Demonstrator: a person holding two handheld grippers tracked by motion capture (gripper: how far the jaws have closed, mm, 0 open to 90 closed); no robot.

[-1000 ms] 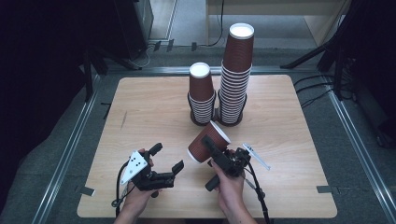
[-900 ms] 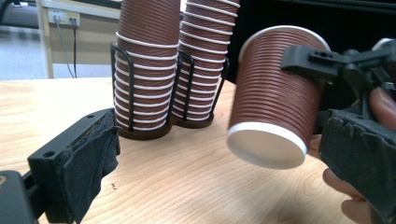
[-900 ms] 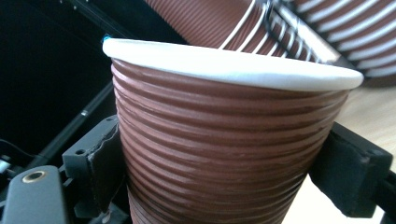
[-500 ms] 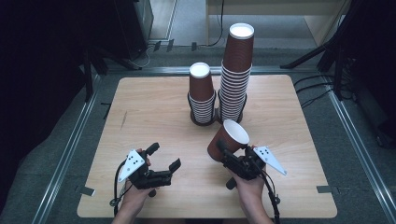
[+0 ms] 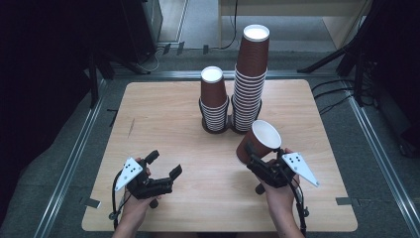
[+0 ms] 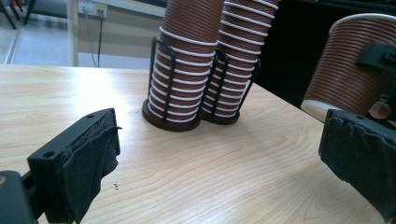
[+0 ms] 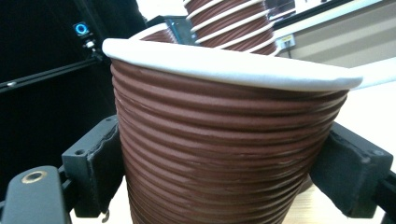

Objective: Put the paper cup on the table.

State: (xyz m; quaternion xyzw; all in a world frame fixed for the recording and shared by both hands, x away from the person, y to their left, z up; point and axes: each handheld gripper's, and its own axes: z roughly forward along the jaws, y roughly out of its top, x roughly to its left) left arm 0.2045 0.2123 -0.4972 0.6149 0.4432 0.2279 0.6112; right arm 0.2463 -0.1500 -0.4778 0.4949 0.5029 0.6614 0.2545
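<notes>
High view: right gripper point(image 5: 253, 157) clamps one cup point(image 5: 259, 142), not yet stacked; left gripper point(image 5: 163, 166) gapes, idle

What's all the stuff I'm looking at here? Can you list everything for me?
held cup: one, brown ribbed paper with white rim, tilted, clamped above the table's right front
short stack of cups: one, brown and white, table centre back, left of the taller one
tall stack of cups: one, brown and white, right beside the short stack
wire holder: one, black, around the bases of both stacks
table: one, light wood
metal rails: grey, along the table's sides on the floor
right gripper: black, shut on the held cup
left gripper: black, jaws apart, low over the table's left front
hands: two, at the near edge
</notes>
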